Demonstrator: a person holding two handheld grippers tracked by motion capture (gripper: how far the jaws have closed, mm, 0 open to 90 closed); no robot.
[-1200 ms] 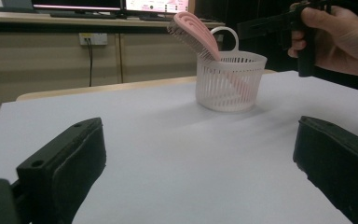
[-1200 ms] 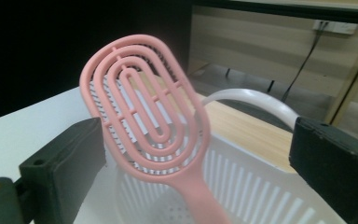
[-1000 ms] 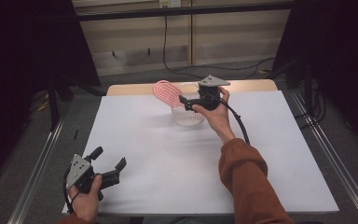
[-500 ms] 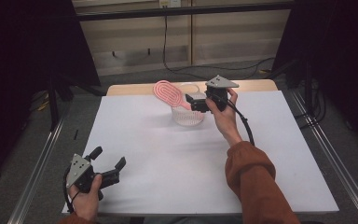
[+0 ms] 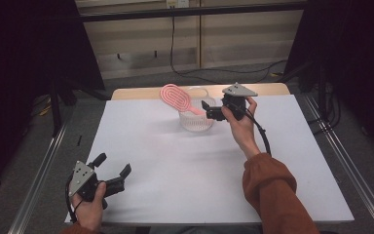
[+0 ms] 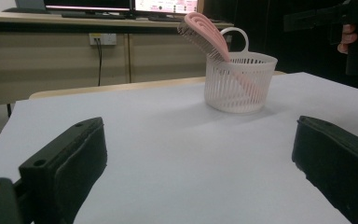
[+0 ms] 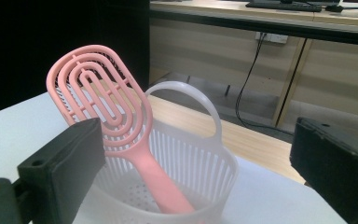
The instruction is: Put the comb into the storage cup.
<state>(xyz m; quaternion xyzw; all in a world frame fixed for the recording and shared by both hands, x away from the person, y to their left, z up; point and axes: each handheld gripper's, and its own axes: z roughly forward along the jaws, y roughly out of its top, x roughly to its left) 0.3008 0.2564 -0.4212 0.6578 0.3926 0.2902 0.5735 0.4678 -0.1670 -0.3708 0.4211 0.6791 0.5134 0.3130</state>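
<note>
brush: pink hairbrush stands tilted in white slatted basket, handle down, head over rim
basket: far middle of white worktop
right gripper: fingers spread, empty, just beside basket, brush ahead between them
left gripper: fingers spread, empty, near worktop corner, well apart from basket

We find the high view looking forward and down over the whole table. The left gripper view sits low, facing the basket far ahead of its jaws. The right gripper view shares that basket, directly ahead and close.
</note>
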